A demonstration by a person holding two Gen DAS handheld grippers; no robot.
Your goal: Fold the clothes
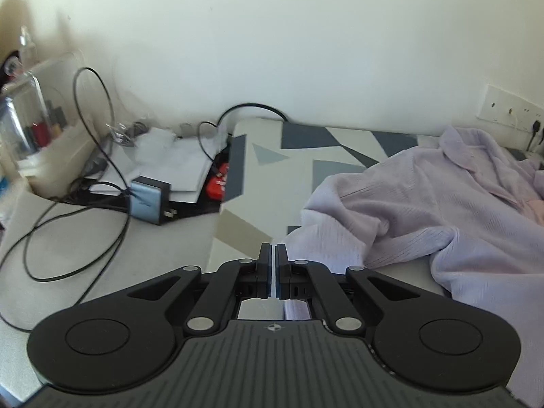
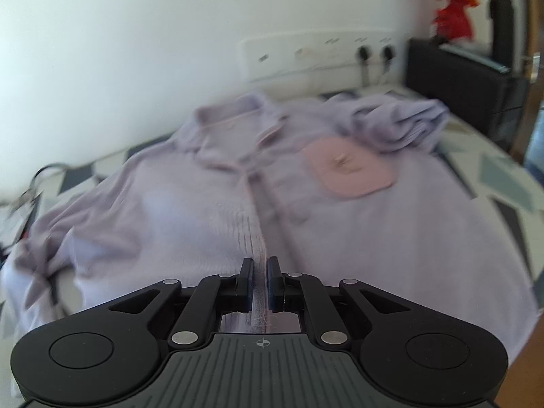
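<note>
Clenched on the hem fabric, my right gripper [image 2: 260, 284] pinches the lilac button-front shirt with a pink chest pocket [image 2: 238, 204] at its placket. Its long axis runs away from me, collar toward the white wall [image 2: 136, 51], though blur softens detail. My left gripper [image 1: 273, 268] is closed on nothing, beside the sleeve, above the geometric-patterned tabletop [image 1: 258, 156], whose left stretch lies bare.

1. No word, brand or number can be read in either view.
2. The one sign: a small crosshair mark on the ribbed grey body of the left hand-held gripper [image 1: 273, 255] and the same on the right hand-held gripper [image 2: 260, 268].
3. The red pack [image 1: 217, 181] by the papers shows pale marks, too blurred to read.
</note>
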